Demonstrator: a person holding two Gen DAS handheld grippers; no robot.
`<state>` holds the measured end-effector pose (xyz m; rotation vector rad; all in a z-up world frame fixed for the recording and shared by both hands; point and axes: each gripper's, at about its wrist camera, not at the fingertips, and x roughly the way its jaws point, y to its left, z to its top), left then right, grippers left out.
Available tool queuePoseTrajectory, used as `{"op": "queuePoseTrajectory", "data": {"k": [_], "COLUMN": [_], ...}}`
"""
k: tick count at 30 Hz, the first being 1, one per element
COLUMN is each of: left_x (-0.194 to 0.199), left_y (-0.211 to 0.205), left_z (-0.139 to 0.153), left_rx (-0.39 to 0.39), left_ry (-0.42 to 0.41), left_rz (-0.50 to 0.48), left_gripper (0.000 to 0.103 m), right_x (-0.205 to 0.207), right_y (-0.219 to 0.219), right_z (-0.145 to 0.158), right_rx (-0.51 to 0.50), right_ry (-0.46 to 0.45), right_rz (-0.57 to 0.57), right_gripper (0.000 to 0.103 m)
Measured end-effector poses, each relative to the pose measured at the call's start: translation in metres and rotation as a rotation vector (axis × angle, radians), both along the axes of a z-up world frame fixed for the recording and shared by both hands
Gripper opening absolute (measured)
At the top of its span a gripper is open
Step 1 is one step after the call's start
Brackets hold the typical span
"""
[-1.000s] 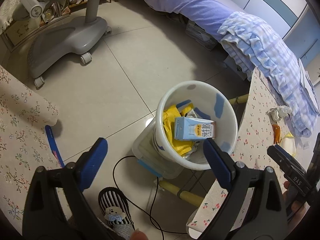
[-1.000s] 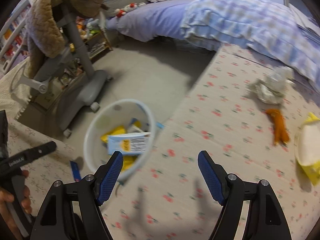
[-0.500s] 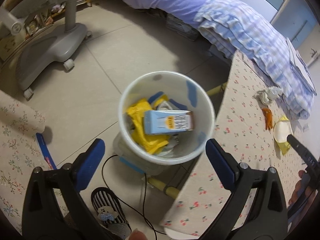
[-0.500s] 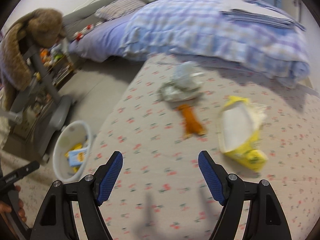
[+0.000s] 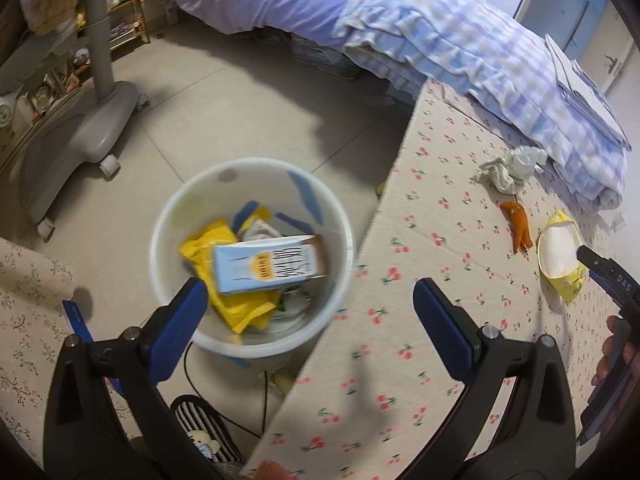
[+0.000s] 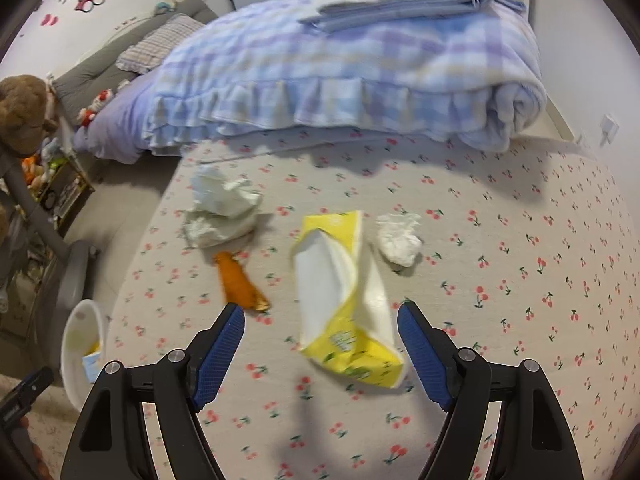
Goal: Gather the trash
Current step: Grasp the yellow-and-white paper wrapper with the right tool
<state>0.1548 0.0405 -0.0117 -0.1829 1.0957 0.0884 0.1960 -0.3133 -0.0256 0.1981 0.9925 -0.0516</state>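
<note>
Jaws apart; yellow packet (image 6: 344,300) lies between them.

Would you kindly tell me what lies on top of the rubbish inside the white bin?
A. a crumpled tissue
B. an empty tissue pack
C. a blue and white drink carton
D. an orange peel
C: in the left wrist view the drink carton lies on its side over yellow wrapping inside the white bin; the other items still lie on the cherry-print table.

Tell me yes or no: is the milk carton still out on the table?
No, the carton lies inside the white bin on yellow wrappers, beside the table, not on it.
</note>
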Motion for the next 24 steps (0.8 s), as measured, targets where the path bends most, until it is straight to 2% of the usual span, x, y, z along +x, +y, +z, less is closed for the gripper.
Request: {"op": "queuePoseTrajectory", "data": {"k": [12, 14, 16, 17, 19, 24], "left_x": [0.018, 0.019, 0.021, 0.022, 0.023, 0.022], "left_y": [-0.054, -0.062, -0.071, -0.075, -0.082, -0.104], "left_z": [-0.010, -0.011, -0.012, -0.012, -0.012, -0.010], "left_rx": [-0.002, -0.006, -0.004, -0.003, 0.005, 0.039], "left_ry": [0.031, 0.033, 0.031, 0.031, 0.030, 0.012], "left_rz": [-0.077, -0.091, -0.106, -0.111, -0.125, -0.189], "left_gripper": [0.102, 0.102, 0.102, 0.102, 0.102, 0.102], "right_x": [0.021, 0.021, 0.021, 0.021, 0.019, 0.010], "right_y": [-0.015, -0.016, -0.018, -0.018, -0.017, -0.020], "right_z": [-0.039, -0.039, -0.040, -0.040, -0.038, -0.030], "right_rx": [0.027, 0.034, 0.046, 0.060, 0.071, 0.094], "right_ry": [0.097, 0.100, 0.107, 0.110, 0.113, 0.112], "right_rz": [-0.007, -0.004, 0.013, 0.025, 0.038, 0.051], "right_gripper": [0.080, 0.072, 0.049, 0.043, 0.021, 0.017]}}
